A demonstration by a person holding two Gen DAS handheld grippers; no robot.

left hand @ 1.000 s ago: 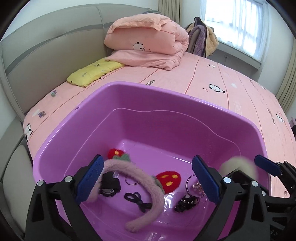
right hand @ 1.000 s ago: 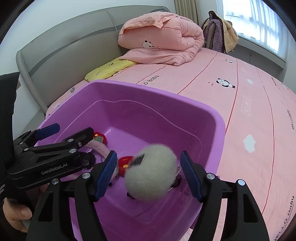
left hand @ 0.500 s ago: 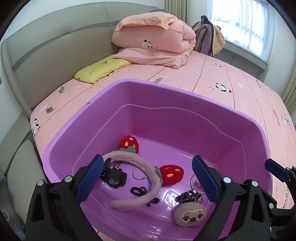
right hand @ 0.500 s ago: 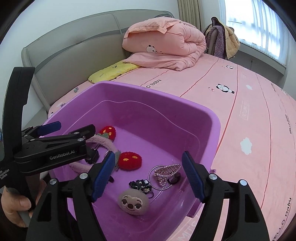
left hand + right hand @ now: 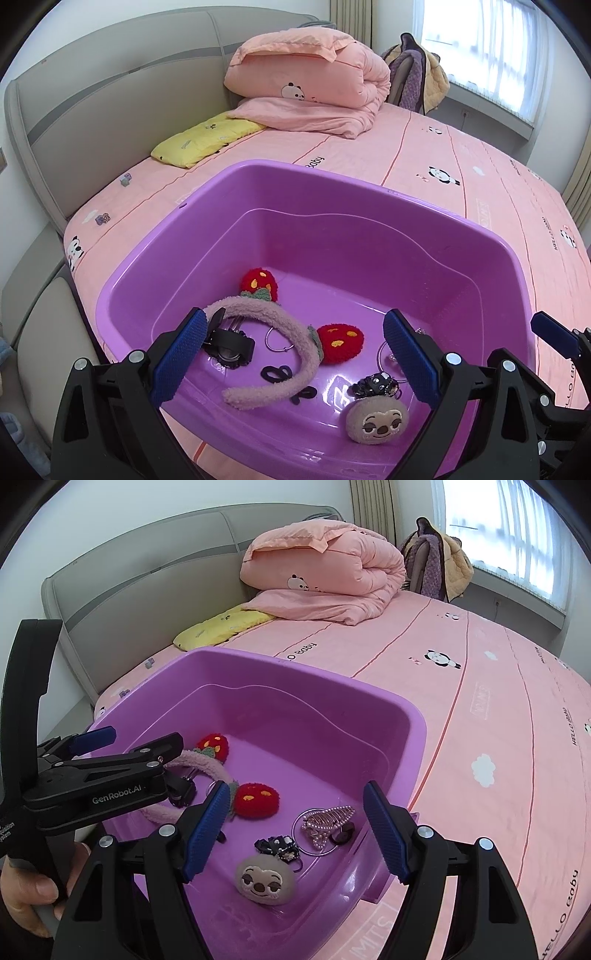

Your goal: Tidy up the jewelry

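Observation:
A purple plastic tub (image 5: 332, 192) (image 5: 413, 738) sits on the pink bed. Inside lie a fuzzy pink headband with red strawberry ears (image 5: 280, 332) (image 5: 207, 768), a round beige sloth plush (image 5: 376, 421) (image 5: 266, 878), a black beaded clip (image 5: 375, 382) (image 5: 279, 845), a pink pearl hair claw on a metal ring (image 5: 327, 821), a black clip (image 5: 229, 345) and black bows (image 5: 275, 373). My left gripper (image 5: 293, 358) is open and empty above the tub's near side; it also shows in the right wrist view (image 5: 122, 749). My right gripper (image 5: 295, 830) is open and empty above the tub's right corner.
The tub stands near the bed's corner by the grey padded headboard (image 5: 92, 110). A yellow pillow (image 5: 207, 138) and a folded pink duvet (image 5: 310, 88) lie behind it. Pink sheet (image 5: 498, 738) stretches to the right. A chair with clothes (image 5: 436, 565) stands by the window.
The beige sloth plush left my right gripper and dropped into the tub, where it lies face up. Both grippers have since pulled back and up from the tub.

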